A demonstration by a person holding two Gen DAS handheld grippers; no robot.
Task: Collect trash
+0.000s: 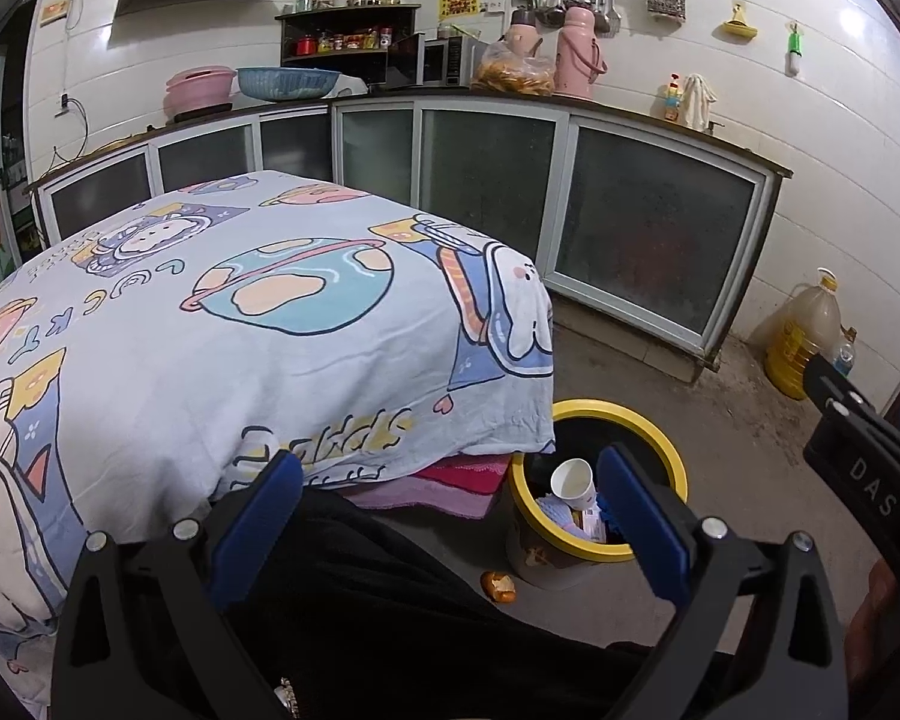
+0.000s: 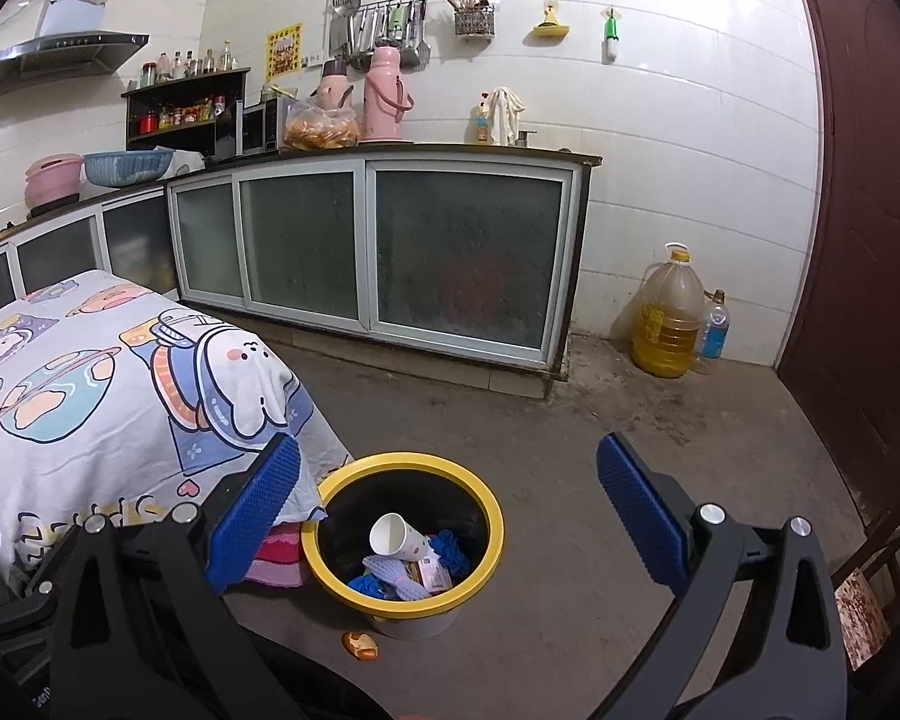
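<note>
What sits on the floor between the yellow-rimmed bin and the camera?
One orange scrap lies just before the bin; otherwise bare concrete. Both wrist views show it.

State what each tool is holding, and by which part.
Nothing is held. The left tool and the right tool are both open and empty.

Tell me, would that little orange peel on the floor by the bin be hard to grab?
Probably a bit fiddly. The small orange peel piece lies low on the concrete floor, so fingers may scrape. It looks curled and light, likely bending when squeezed. Beside the yellow-rimmed bin, it might skid if pushed.
</note>
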